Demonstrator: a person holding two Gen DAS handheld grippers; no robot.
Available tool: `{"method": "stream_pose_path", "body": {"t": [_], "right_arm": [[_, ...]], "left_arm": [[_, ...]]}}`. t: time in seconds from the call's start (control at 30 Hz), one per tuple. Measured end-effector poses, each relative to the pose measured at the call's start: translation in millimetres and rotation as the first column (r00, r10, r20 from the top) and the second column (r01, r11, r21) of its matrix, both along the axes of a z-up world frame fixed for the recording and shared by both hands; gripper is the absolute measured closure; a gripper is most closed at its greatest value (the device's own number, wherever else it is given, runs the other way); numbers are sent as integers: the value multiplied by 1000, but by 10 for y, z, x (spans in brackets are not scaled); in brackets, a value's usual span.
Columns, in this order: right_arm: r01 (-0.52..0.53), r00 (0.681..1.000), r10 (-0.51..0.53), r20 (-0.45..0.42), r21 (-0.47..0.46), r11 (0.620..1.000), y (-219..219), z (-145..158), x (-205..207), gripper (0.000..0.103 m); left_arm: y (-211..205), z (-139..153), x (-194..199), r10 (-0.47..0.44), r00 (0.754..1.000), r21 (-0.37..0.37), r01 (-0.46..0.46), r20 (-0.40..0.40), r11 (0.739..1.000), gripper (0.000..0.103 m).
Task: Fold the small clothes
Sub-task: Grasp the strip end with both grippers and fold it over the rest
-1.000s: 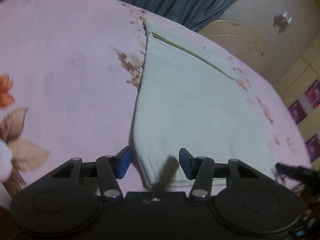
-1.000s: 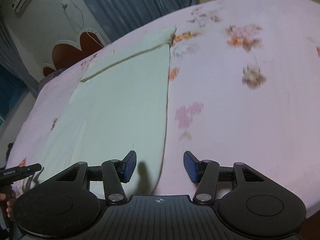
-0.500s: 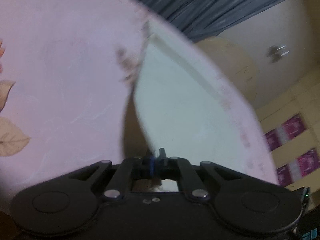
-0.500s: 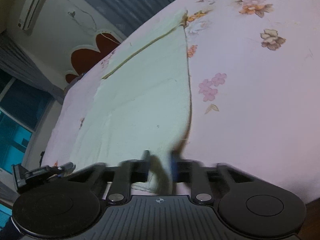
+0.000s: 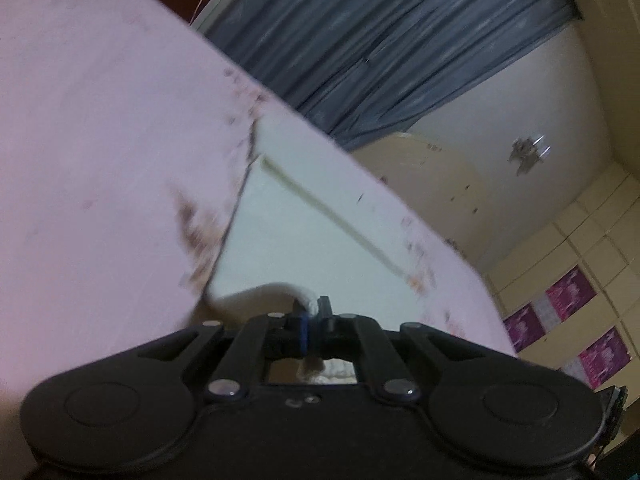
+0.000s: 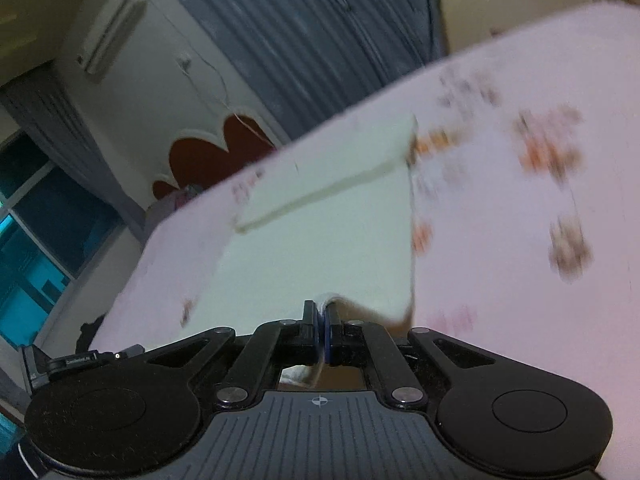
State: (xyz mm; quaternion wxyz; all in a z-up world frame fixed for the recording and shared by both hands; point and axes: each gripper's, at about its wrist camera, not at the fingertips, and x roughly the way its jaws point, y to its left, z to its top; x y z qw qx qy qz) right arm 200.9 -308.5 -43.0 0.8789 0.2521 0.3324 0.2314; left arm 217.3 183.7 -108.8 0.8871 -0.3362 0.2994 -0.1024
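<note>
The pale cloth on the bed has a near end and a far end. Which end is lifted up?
The near end of the pale cloth. The left gripper and right gripper each pinch a near corner and it curls upward, while the far end with the stripe lies flat on the pink bedsheet.

Pale matt knit cloth [image 5: 320, 240], soft pink floral bedsheet [image 5: 100, 140], matt black plastic claw [image 6: 322, 320]

The right tool [image 6: 322, 320] was clamped tight on the near edge of the pale green cloth [image 6: 320, 248], that edge lifted off the pink flowered bed [image 6: 520, 280] while the far end lay flat.
</note>
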Motion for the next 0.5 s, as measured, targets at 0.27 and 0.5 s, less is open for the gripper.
{"method": "stream_pose_path", "body": {"t": [0.27, 0.5], "right_arm": [[53, 998, -51, 45, -42, 998, 135, 311, 1070, 102], [126, 991, -126, -37, -8, 992, 88, 89, 2340, 102]], "left_arm": [[77, 271, 1158, 2, 997, -47, 1, 78, 999, 99], [171, 97, 2231, 3, 999, -79, -1, 34, 997, 99]]}}
